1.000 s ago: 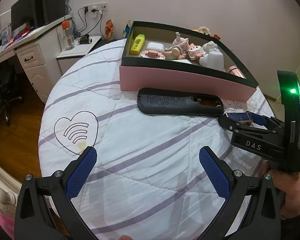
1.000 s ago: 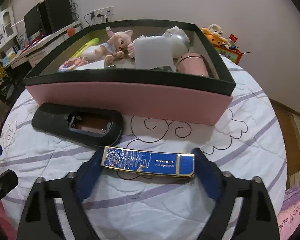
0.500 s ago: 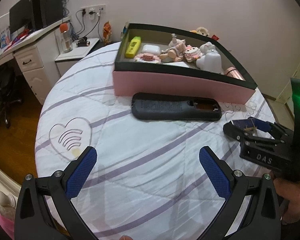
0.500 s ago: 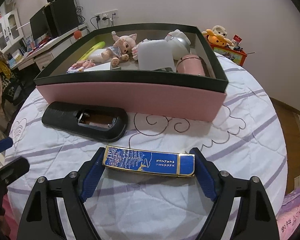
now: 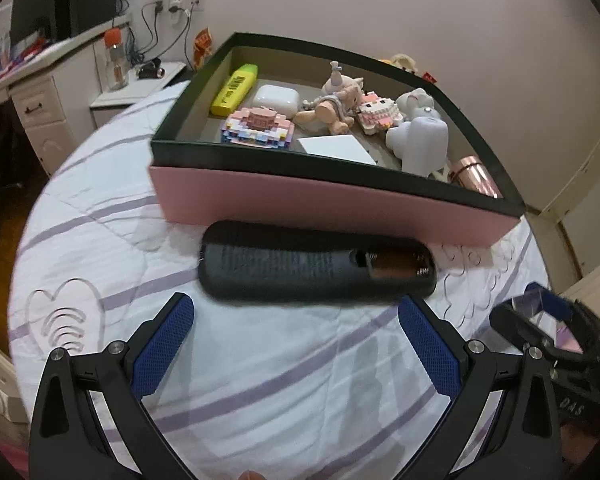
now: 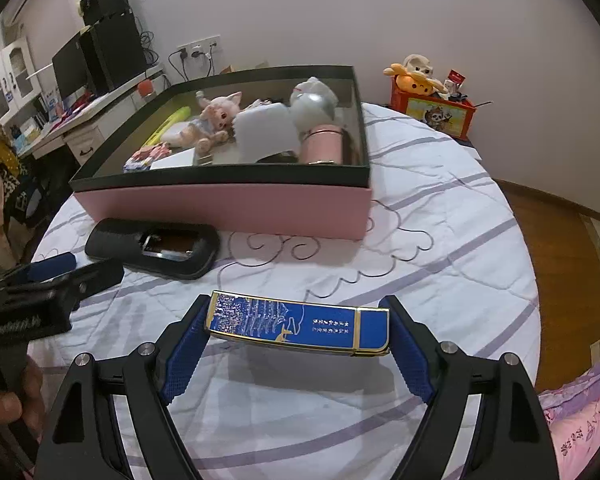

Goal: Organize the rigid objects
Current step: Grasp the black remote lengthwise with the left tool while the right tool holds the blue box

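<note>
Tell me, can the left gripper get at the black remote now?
Probably yes. The left gripper is open and the remote lies just beyond its fingertips on the bedspread, with nothing between; the box stands behind it.

Bare quilt (image 5: 292,380) ahead of left gripper (image 5: 296,344); remote (image 5: 316,268) blocks farther on, just before box (image 5: 320,204). Right gripper (image 6: 298,344), holding blue case (image 6: 298,324), has bare quilt up to box wall (image 6: 228,208). Box crowded with toys.

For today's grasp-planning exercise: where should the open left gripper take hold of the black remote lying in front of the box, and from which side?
Grip the black remote across its narrow width near the middle, coming from above. It lies flat and lengthwise across the left gripper, longer than the open jaws' span, close against the pink box.
</note>
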`<state>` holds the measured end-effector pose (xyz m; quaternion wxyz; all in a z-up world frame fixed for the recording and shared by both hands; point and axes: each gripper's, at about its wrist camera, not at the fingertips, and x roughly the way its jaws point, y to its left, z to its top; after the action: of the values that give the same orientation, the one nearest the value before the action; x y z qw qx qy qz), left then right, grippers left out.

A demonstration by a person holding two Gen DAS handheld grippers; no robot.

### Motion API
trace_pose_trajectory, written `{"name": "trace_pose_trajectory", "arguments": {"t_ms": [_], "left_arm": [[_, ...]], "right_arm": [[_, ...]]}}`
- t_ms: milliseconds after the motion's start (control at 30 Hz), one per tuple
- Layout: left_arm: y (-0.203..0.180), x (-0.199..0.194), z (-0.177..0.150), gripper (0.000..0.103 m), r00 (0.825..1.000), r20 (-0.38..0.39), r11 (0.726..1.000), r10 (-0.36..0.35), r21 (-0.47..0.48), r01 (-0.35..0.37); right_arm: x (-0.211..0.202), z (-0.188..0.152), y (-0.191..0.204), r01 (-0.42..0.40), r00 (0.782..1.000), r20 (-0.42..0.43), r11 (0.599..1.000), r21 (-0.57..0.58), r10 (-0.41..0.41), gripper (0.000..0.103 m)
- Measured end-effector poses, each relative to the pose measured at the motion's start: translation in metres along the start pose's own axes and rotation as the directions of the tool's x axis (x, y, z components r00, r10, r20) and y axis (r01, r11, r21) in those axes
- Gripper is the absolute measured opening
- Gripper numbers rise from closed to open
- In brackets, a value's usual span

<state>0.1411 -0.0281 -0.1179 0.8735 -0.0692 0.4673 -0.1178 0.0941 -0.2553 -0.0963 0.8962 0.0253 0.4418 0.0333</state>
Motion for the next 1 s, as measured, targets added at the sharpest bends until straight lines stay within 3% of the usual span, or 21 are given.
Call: {"name": "trace_pose_trajectory", "arguments": {"t_ms": [133, 233, 367, 500, 733, 867, 1000], "left_arm": [[0.010, 0.010, 0.007, 0.103, 0.998, 0.007, 0.998, 0.056, 0.013, -0.056], [0.019, 0.016, 0.017, 0.103, 1.000, 0.013, 0.998, 0.023, 0.058, -0.024], [0.015, 0.023, 0.026, 0.103, 0.996, -0.036, 0.988, -0.076, 0.134, 0.080], [-0.007, 0.020, 0.012, 0.103, 0.991, -0.070, 0.956, -0.114, 0.264, 0.128], [-0.045, 0.010, -0.012, 0.103, 0.980, -0.124, 0.845, -0.155, 0.497, 0.197], [-0.063, 0.017, -0.014, 0.103, 0.992, -0.082, 0.776, -0.093, 0.619, 0.124], [-0.075, 0.023, -0.009, 0.103, 0.994, -0.070, 0.715, -0.088, 0.690, 0.112]], "right_arm": [[0.002, 0.001, -0.004, -0.012, 1.000, -0.002, 1.000, 0.003, 0.012, 0.084], [0.002, 0.001, -0.005, -0.016, 1.000, -0.002, 1.000, 0.002, 0.016, 0.084], [0.002, 0.001, -0.006, -0.016, 1.000, -0.001, 1.000, 0.010, 0.016, 0.084], [0.000, 0.001, -0.006, -0.012, 1.000, 0.002, 1.000, 0.013, 0.012, 0.084], [-0.004, -0.002, -0.016, 0.004, 1.000, 0.002, 0.999, 0.033, -0.004, 0.084], [-0.007, -0.004, -0.025, 0.019, 1.000, 0.002, 0.999, 0.049, -0.019, 0.084], [-0.007, -0.005, -0.028, 0.029, 1.000, -0.003, 0.998, 0.056, -0.029, 0.084]]}}
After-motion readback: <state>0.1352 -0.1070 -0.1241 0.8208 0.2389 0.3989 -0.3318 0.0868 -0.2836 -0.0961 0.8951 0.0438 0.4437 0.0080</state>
